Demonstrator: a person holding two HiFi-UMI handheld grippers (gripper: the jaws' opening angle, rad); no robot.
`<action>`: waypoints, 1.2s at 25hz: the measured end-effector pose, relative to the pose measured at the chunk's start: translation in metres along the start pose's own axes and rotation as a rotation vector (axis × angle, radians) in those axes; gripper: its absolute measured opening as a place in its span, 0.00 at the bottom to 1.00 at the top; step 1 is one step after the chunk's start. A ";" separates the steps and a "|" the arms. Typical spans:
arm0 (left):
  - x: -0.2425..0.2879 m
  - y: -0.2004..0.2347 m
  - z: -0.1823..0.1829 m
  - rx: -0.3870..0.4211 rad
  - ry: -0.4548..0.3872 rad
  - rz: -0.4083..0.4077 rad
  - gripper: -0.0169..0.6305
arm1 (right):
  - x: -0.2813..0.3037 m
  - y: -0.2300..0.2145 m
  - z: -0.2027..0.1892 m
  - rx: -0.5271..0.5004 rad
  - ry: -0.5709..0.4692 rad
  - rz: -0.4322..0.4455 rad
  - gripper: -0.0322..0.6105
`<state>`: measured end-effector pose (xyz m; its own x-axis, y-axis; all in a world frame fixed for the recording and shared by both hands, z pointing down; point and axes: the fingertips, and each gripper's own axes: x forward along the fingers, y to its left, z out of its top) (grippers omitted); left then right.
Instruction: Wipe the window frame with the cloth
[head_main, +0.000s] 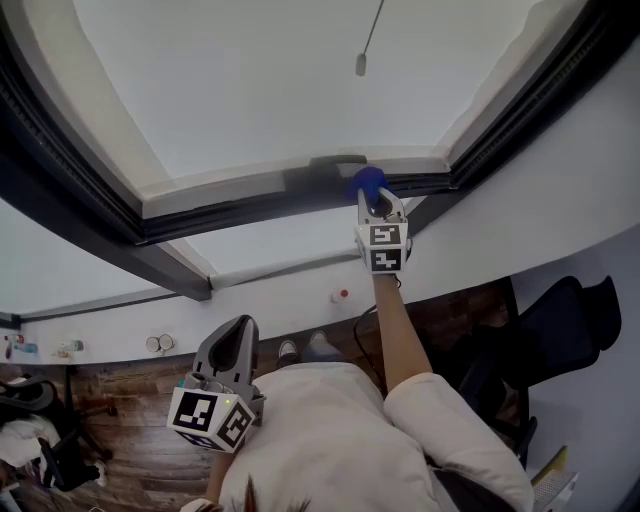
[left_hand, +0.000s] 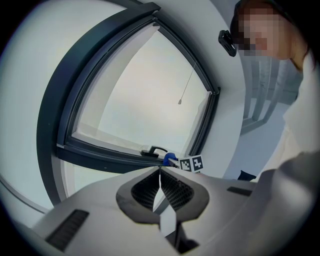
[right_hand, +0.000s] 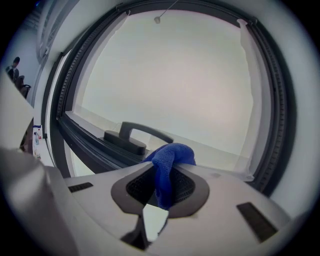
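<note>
Close in by our chest, our left gripper (head_main: 238, 328) sits low, jaws pressed together on nothing. Further out, our right arm is stretched up, and the right gripper (head_main: 378, 203) pinches the blue cloth (head_main: 366, 182) up at the dark window frame (head_main: 240, 208), just beside the handle (right_hand: 134, 136).

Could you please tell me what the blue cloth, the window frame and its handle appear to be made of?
The cloth looks like soft woven or knitted fabric, perhaps microfibre: a fine textured weave shows and it bunches in folds. The window frame is dark and matt, probably painted metal or plastic, with straight ribbed profiles and no grain. The handle is black, smooth and faintly glossy; metal or plastic, I cannot tell which.
</note>
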<state>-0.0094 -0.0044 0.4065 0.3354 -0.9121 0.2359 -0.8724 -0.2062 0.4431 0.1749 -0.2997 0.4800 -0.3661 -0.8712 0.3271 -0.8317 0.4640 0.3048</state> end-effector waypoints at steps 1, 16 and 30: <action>0.004 -0.001 0.000 0.003 0.004 -0.007 0.04 | -0.008 -0.010 -0.002 -0.001 -0.012 -0.023 0.11; 0.062 -0.049 -0.008 0.002 0.037 -0.051 0.04 | -0.052 -0.197 -0.041 -0.143 0.157 -0.300 0.12; 0.094 -0.075 -0.023 -0.010 -0.002 -0.014 0.04 | -0.006 -0.221 -0.078 -0.286 0.229 -0.223 0.12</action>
<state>0.0958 -0.0668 0.4149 0.3471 -0.9099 0.2272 -0.8638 -0.2158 0.4553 0.3934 -0.3844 0.4802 -0.0613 -0.9122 0.4052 -0.7191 0.3219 0.6158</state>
